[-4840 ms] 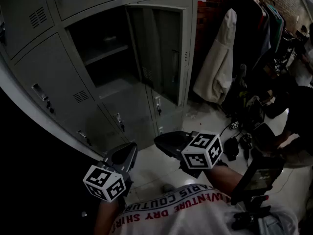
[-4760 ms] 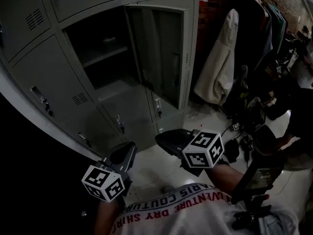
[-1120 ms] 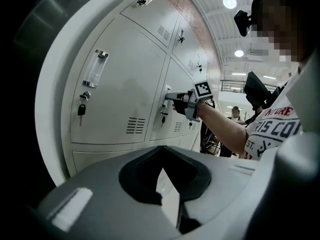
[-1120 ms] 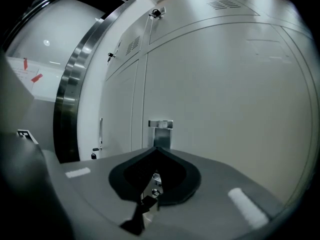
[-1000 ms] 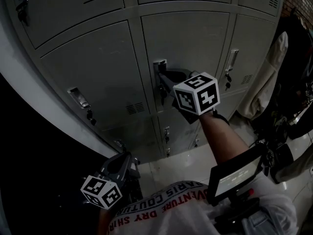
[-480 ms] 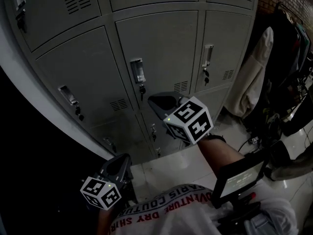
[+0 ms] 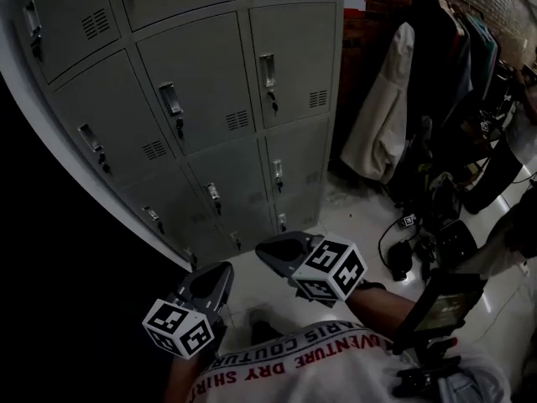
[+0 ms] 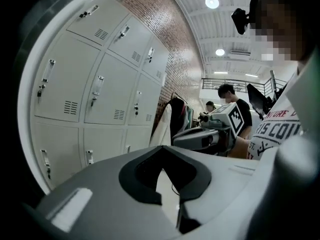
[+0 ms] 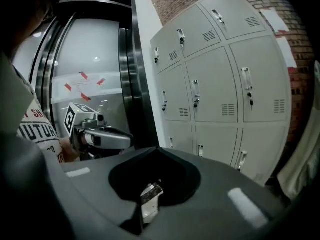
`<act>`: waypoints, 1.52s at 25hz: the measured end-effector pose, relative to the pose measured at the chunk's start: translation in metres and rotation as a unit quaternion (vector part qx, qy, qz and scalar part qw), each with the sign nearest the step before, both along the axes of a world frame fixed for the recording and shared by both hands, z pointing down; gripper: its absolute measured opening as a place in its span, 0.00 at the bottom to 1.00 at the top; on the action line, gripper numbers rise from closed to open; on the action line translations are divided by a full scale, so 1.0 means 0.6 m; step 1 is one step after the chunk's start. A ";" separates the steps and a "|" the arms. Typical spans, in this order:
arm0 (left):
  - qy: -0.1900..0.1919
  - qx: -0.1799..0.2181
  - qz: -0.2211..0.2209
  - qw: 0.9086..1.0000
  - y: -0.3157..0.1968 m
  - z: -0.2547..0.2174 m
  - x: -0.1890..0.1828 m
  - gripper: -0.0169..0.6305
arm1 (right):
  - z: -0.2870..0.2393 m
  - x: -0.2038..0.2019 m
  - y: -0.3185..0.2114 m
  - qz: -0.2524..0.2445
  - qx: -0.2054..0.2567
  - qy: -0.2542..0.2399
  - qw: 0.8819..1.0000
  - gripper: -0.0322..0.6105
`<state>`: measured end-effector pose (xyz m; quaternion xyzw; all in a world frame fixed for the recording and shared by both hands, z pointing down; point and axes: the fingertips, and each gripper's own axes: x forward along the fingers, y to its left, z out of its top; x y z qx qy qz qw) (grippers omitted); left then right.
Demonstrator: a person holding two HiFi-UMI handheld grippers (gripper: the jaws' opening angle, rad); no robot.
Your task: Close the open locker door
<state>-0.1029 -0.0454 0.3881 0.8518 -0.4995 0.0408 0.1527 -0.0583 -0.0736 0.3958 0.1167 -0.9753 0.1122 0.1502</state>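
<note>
Head view first. The locker door [image 7: 294, 61] that stood wide open a few seconds back is now flush in the right-hand column of the locker bank [image 7: 117, 133], its handle [image 7: 267, 70] in line with its neighbours. No door stands out anywhere along the front, so I judge the closing done.

The right gripper [image 7: 273, 250], which was up at that handle a second ago, has dropped back near my chest. The left gripper [image 7: 216, 277] hangs low beside it. Both are well apart from the lockers, with bare floor [image 7: 336, 217] between.

To the right the room tightens. Coats [image 7: 377, 116] hang on a rail just past the locker bank's end, and cables and gear [image 7: 407, 250] lie on the floor beneath them.

Left gripper view: jaws drawn together, nothing between them. The locker fronts run off to the left, all shut. I cannot say which of them is the task's own.

Right gripper view: jaws also pressed closed and empty. Closed doors fill the right side, and a dark door frame [image 9: 132, 84] stands at the bank's far end. There is open space ahead of the tips.
</note>
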 end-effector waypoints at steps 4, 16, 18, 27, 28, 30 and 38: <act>-0.013 -0.014 0.014 1.000 0.072 0.012 0.105 0.04 | 0.019 0.083 0.093 -0.014 -0.041 -0.019 0.999 0.05; -0.046 -0.005 0.011 0.999 0.136 -0.029 0.199 0.04 | -0.024 0.178 0.181 -0.031 -0.069 -0.075 0.994 0.05; -0.045 -0.002 0.014 0.999 0.135 -0.027 0.205 0.04 | -0.022 0.183 0.184 -0.030 -0.065 -0.073 0.995 0.05; -0.040 0.000 0.023 0.999 0.134 -0.022 0.217 0.04 | -0.016 0.175 0.191 -0.041 -0.073 -0.067 0.994 0.05; -0.040 0.000 0.023 0.999 0.133 -0.023 0.217 0.03 | -0.017 0.174 0.190 -0.041 -0.074 -0.067 0.994 0.05; -0.041 -0.001 0.023 0.999 0.132 -0.026 0.217 0.04 | -0.020 0.173 0.189 -0.041 -0.074 -0.067 0.994 0.05; -0.038 0.001 0.026 0.999 0.136 -0.021 0.211 0.03 | -0.016 0.165 0.192 -0.041 -0.072 -0.062 0.995 0.05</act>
